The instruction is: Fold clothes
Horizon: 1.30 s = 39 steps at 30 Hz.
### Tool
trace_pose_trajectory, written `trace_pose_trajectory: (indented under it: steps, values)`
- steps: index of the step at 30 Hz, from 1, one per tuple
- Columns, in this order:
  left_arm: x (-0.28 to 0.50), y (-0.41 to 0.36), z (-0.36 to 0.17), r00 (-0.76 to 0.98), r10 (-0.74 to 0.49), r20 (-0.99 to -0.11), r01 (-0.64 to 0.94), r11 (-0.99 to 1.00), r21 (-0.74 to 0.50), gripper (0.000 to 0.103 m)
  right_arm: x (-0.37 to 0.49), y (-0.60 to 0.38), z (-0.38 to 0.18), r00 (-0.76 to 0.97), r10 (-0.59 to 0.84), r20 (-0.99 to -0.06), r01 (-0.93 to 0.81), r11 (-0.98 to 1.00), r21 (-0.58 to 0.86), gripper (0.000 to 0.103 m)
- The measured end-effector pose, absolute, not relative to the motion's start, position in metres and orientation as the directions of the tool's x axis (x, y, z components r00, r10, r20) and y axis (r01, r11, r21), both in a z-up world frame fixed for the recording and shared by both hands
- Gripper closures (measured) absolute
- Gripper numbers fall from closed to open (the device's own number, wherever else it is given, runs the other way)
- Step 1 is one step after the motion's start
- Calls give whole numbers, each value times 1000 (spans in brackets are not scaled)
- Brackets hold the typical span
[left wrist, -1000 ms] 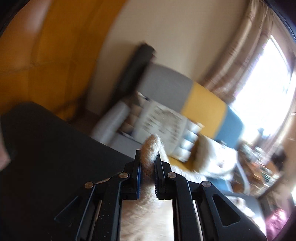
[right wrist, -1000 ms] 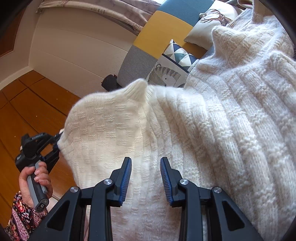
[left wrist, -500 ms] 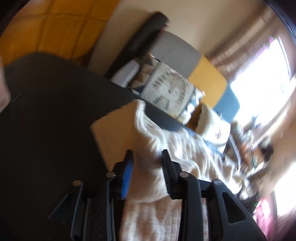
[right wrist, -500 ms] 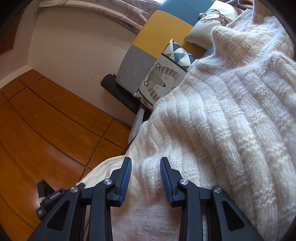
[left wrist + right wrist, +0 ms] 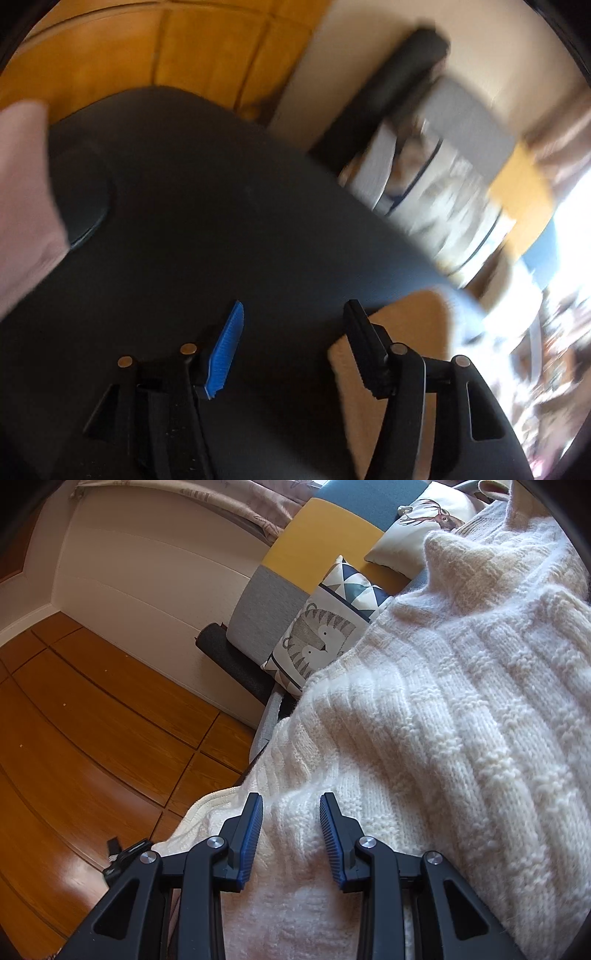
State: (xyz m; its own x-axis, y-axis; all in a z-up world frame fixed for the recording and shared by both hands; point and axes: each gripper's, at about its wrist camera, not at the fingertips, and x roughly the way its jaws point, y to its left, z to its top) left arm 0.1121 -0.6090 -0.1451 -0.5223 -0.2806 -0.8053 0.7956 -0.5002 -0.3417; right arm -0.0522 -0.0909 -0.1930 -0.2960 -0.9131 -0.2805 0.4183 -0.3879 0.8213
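wood floor [image 5: 92, 746] and a patchwork sofa [image 5: 317, 539] with cushions sit way out past the tongs. left gripper [image 5: 293, 325] is spread wide over a dark tabletop [image 5: 192, 206], nothing between its fingers, and the view is pretty blurry. cream knit sweater [image 5: 461, 709] lies heaped ahead of the right gripper [image 5: 291, 816], whose fingers sit apart, knit bunched between them, not clamped.

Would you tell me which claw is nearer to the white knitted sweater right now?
Right. The right claw sits over the white knitted sweater, knit between its open fingers. The left claw is open over a dark surface, the sweater off to its side.
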Motion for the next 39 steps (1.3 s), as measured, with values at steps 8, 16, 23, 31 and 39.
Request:
trace_pose_trajectory:
  steps: [8,16,23,31,39]
  values:
    - [41,-581,-159,-512,-216,-832,735,-611,-294,44,-52,-93,-194,-296,-913,-281,432,-390,813,71]
    - [3,-526,-160,-472,-303,-828,599,-800,-48,42,-52,-95,-194,-297,-911,-286,433,-396,810,71]
    - [1,-566,-152,-486,-353,-799,676,-732,-88,42,-51,-96,-194,-299,-910,-287,434,-397,809,71]
    - [-10,-528,-170,-510,-372,-776,651,-756,-65,42,-52,-98,-193,-307,-902,-305,437,-418,797,71]
    - [18,-496,-142,-527,-404,-748,585,-811,26,98,-44,-121,-181,-369,-794,-484,466,-608,642,77]
